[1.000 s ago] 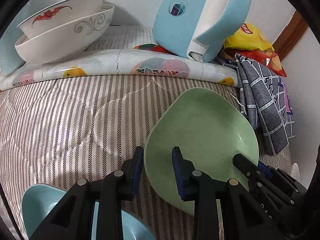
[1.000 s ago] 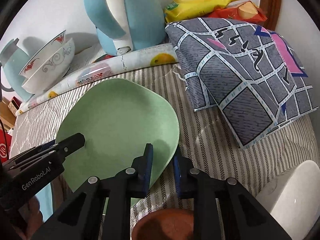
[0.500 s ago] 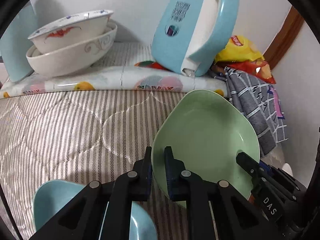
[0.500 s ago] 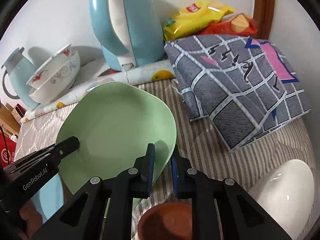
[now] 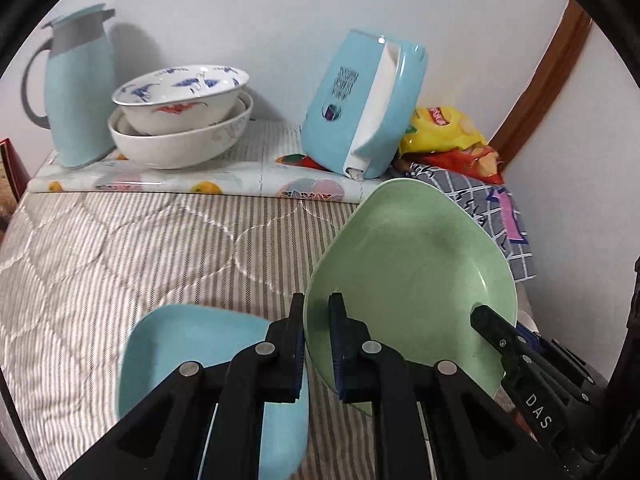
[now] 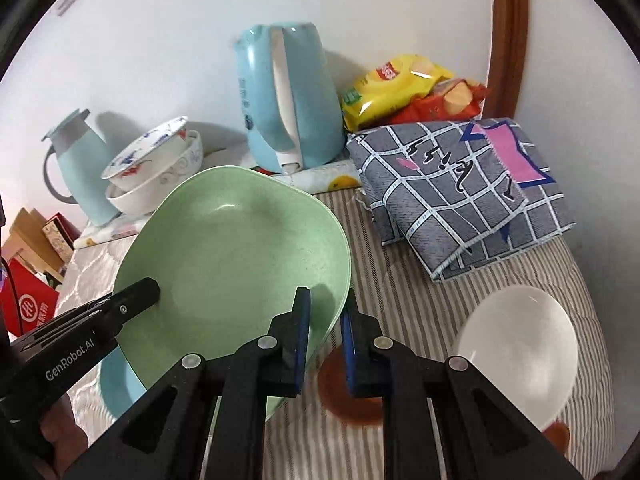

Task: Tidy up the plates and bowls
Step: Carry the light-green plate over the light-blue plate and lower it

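Observation:
A green plate [image 5: 412,276] is held tilted above the striped bedding by both grippers. My left gripper [image 5: 317,344] is shut on its left rim. My right gripper [image 6: 326,340] is shut on its right rim; the plate also shows in the right wrist view [image 6: 232,264]. A light blue plate [image 5: 192,360] lies below the left gripper and shows partly in the right wrist view [image 6: 120,392]. Two stacked white patterned bowls [image 5: 180,116] sit at the back left. A white bowl [image 6: 520,348] and a brown dish [image 6: 348,396] lie at the right.
A blue kettle [image 5: 364,104] and a blue thermos jug [image 5: 76,88] stand on a printed mat [image 5: 200,180] by the wall. Snack bags [image 6: 408,88] and a folded grey checked cloth [image 6: 460,192] lie at the back right. Boxes [image 6: 28,292] stand off the left edge.
Both grippers have lifted the green plate up and tilted it. The left jaws closed on its rim. The blue plate, white bowl and thermos have come into fuller view.

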`<state>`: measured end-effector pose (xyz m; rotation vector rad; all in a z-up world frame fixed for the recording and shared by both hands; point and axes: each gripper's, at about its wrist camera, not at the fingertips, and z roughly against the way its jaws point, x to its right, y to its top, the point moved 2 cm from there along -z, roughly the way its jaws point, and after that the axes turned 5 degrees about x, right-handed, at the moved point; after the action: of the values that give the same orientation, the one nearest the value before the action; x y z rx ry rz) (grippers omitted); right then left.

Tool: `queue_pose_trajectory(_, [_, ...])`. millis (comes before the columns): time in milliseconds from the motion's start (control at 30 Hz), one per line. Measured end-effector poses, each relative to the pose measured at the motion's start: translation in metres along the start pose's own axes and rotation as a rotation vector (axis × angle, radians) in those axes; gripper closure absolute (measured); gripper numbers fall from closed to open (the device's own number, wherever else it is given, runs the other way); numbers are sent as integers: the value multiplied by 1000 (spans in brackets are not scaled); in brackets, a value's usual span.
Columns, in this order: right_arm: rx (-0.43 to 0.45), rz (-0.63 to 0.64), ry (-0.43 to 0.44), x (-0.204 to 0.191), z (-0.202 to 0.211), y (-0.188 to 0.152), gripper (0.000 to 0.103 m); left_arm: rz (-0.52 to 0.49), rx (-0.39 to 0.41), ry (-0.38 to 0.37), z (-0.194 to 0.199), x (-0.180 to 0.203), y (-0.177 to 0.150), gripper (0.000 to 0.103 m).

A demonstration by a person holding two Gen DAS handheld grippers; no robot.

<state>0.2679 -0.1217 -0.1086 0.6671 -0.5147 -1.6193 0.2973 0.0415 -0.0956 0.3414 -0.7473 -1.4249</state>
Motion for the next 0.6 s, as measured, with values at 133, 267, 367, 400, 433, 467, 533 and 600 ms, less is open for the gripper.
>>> queue_pose_trajectory(133, [17,-12,8,-5,23,-8,89,-3,12,-3,24,1,-9,92])
queue_pose_trajectory(267, [37,-12,15,-8,46,-16,89,-2,30,-9,48,1,-18,92])
queue_pose_trajectory(367, [55,-12,16,-11,65,-23,89,-6,45,-11,66,3,-25,92])
queue_pose_trajectory(400, [59,-12,18,-12,69,-25,89,-6,51,-12,72,3,-27,92])
queue_pose_trajectory(433, [65,-11,19,-12,74,-27,89,-5,56,-12,77,3,-29,92])
queue_pose_trajectory(467, [73,-11,21,-13,81,-29,89,-6,60,-13,82,4,-32,92])
queue_pose_trajectory(533, [82,-12,25,-14,91,-32,89,-8,68,-11,92,4,-36,92])
queue_pose_trajectory(600, [91,-8,25,-15,100,-36,89,-10,77,-11,101,4,-40,92])
